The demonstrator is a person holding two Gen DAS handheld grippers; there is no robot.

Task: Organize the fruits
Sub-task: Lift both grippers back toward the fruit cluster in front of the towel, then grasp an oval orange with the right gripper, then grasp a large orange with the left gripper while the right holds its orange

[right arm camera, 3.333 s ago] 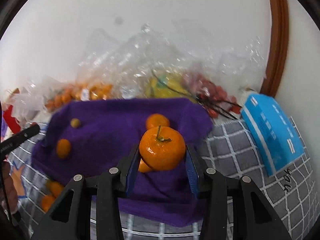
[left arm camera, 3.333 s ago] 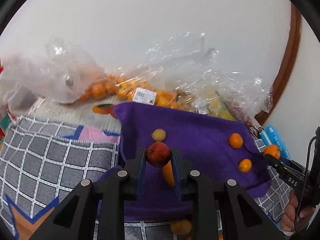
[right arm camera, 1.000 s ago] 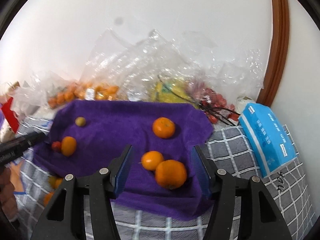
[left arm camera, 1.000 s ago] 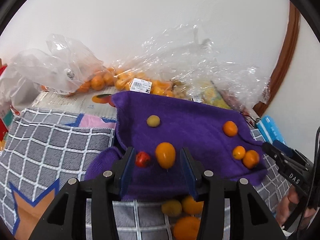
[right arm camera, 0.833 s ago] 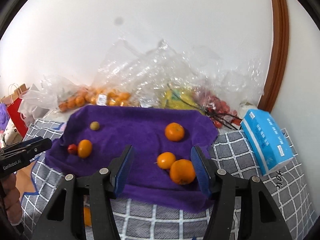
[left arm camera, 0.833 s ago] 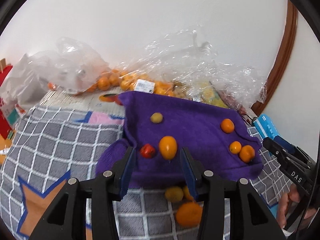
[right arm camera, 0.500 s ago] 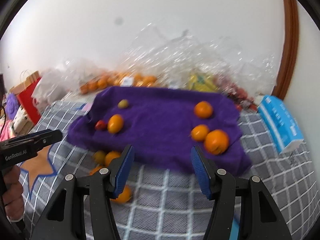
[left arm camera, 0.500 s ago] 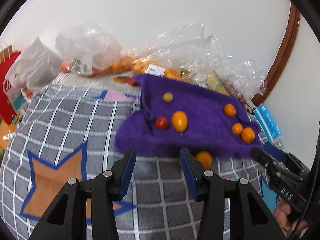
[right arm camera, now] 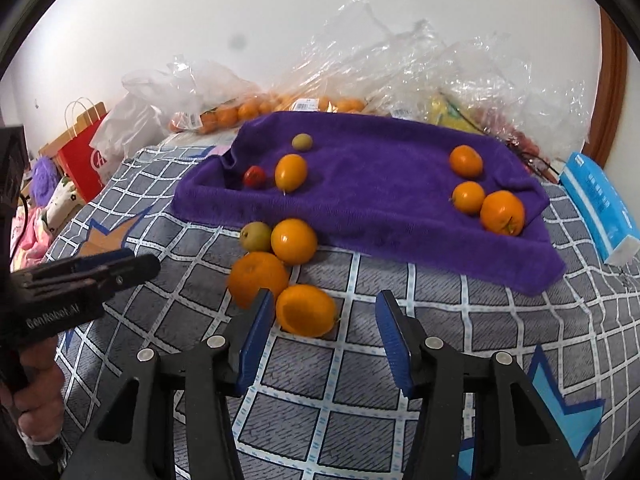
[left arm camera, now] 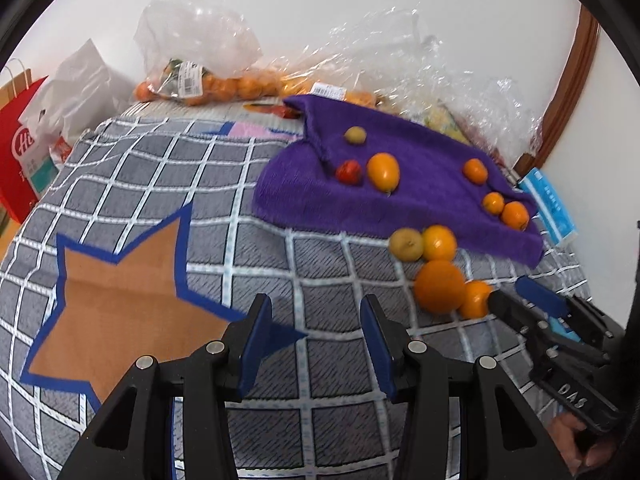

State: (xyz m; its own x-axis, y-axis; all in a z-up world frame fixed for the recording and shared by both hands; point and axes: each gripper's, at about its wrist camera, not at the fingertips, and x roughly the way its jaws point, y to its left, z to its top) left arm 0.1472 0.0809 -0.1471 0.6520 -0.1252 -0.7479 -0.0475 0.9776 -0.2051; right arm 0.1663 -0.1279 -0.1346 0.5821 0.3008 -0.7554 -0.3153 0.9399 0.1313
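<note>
A purple towel lies on the checked bedcover and holds several fruits: a red fruit, an oval orange fruit and a small green-yellow fruit on its left, three oranges on its right. Several loose fruits sit on the cover in front of the towel. My right gripper is open and empty, just behind the nearest orange. My left gripper is open and empty over the cover, left of the loose fruits.
Clear plastic bags of oranges and other fruit line the wall behind the towel. A blue tissue pack lies right of the towel. A red paper bag stands at the far left. The left gripper shows in the right wrist view.
Both grippers let go of their fruit on the towel, opened, and pulled back toward the near side of the bed. The loose fruits in front of the towel have come into view.
</note>
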